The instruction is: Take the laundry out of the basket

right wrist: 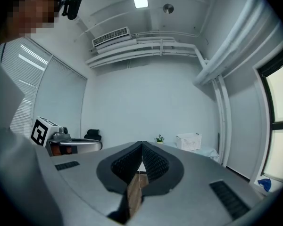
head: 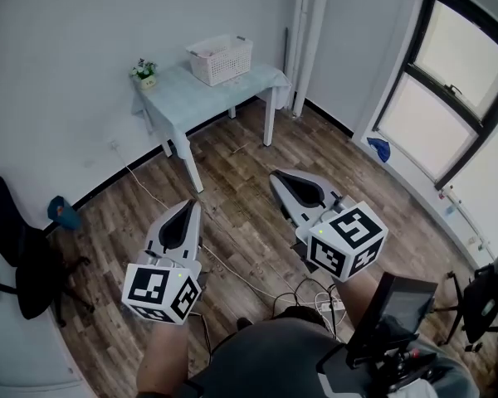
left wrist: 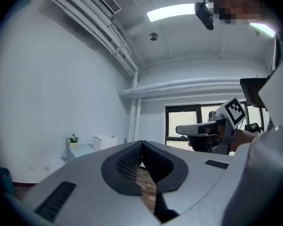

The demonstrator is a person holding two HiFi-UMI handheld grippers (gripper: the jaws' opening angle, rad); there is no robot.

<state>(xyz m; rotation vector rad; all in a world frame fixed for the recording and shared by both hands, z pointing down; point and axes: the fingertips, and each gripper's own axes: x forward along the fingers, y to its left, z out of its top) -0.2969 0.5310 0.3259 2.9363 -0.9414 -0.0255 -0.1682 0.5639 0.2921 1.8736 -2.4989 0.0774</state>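
So nothing's really started yet. Both tools are closed on nothing: the left tool (head: 191,206) and right tool (head: 276,177) each have their jaws pressed together at the tips with only bare floor showing behind them.

The basket (head: 222,59) sits up at 12 o'clock in the head view, on the worktop (head: 179,91) against the far wall, well apart from both tools. Can't tell from here what laundry is in it.

Stuff I'd worry about:
- A loose cable (head: 229,267) runs across the floor right at 6 o'clock under the tools, so it's an easy trip on the walk over.
- Reaching in with the jaws closed would just shove that light basket around, maybe off the edge.
- The little plant (head: 144,72) at the basket's 9 o'clock could get knocked by a wide left swing.
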